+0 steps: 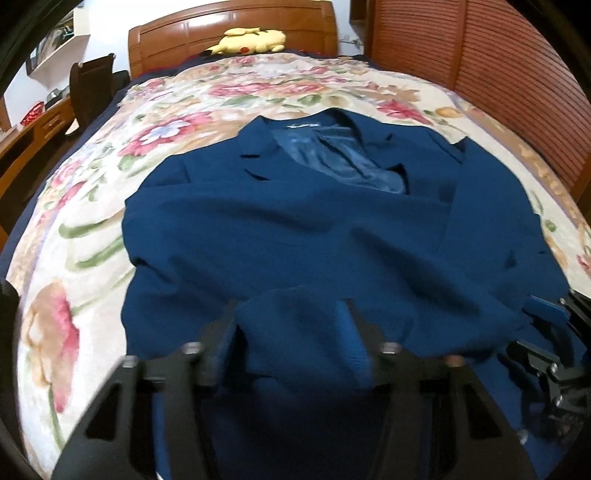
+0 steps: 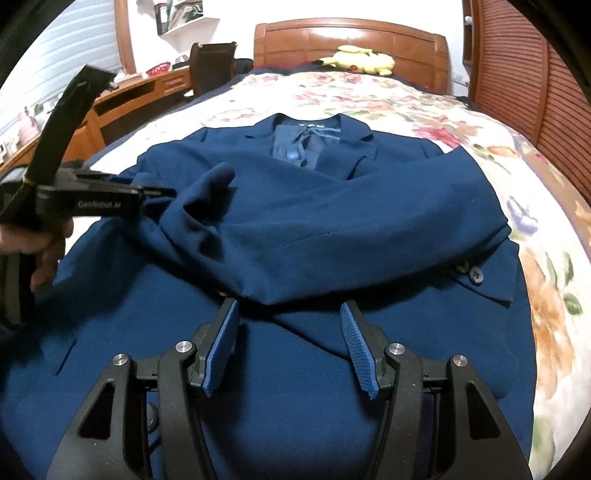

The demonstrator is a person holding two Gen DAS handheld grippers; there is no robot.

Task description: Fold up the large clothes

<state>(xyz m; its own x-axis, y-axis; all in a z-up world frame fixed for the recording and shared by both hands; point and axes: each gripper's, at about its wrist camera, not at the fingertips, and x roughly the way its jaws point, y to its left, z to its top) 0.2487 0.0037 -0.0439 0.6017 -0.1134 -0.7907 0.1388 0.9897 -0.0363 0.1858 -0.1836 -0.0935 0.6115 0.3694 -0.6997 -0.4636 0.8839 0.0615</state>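
**Grippers over a navy jacket on the bed**

Left gripper [image 2: 159,192] comes in from the left side of the right wrist view, its fingers drawn together on a bunched sleeve end of the jacket [image 2: 295,229], lifting that cloth a little above the rest. In its own blurred view the left gripper [image 1: 291,317] has dark blue fabric heaped between its fingers. Right gripper [image 2: 290,314] hovers low over the middle of the jacket with its fingers spread wide and nothing held between the blue ribbed pads [image 2: 356,347].

Largest in view is the bed [image 1: 92,206], covered with a cream spread printed with red and pink flowers. Behind it stands a wooden headboard [image 1: 229,33], and slatted wooden doors [image 1: 480,55] run along the right side. A wooden desk [image 2: 122,99] sits to the left of the bed, with a dark chair [image 2: 212,62] beside it.

On the spread, the jacket lies face up with its collar toward the headboard and its lining showing at the neck. One sleeve [image 2: 388,192] is laid across the chest from the right shoulder toward the left gripper. A yellow plush toy [image 2: 356,59] rests by the headboard, well apart from the jacket. A dark button [image 2: 476,275] shows on the jacket's right edge.
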